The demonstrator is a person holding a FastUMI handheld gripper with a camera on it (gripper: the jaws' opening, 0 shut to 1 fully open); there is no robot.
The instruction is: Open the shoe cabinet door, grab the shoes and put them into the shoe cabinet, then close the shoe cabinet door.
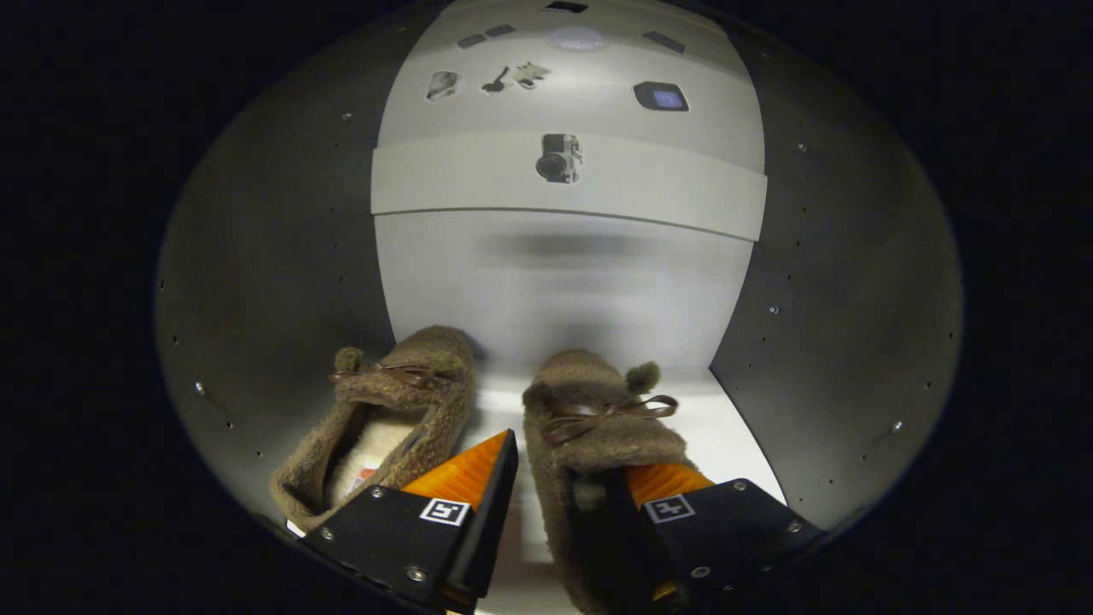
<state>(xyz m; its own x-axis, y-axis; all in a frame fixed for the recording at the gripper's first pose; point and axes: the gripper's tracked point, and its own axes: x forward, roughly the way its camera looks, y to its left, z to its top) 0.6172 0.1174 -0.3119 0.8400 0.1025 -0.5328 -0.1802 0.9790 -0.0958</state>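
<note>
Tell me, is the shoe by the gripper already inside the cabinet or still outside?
Inside. The right shoe rests on the white shelf between the cabinet's side walls, beside the left shoe. The gripper straddles its side wall.

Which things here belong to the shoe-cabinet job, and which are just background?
Part of the job:
- right slipper, with one finger of the tongs inside it and the other outside
- left slipper, already on the cabinet floor
- shoe cabinet, its inside walls around both slippers

Just there:
- small pictures on the pale back panel beyond the slippers
</note>
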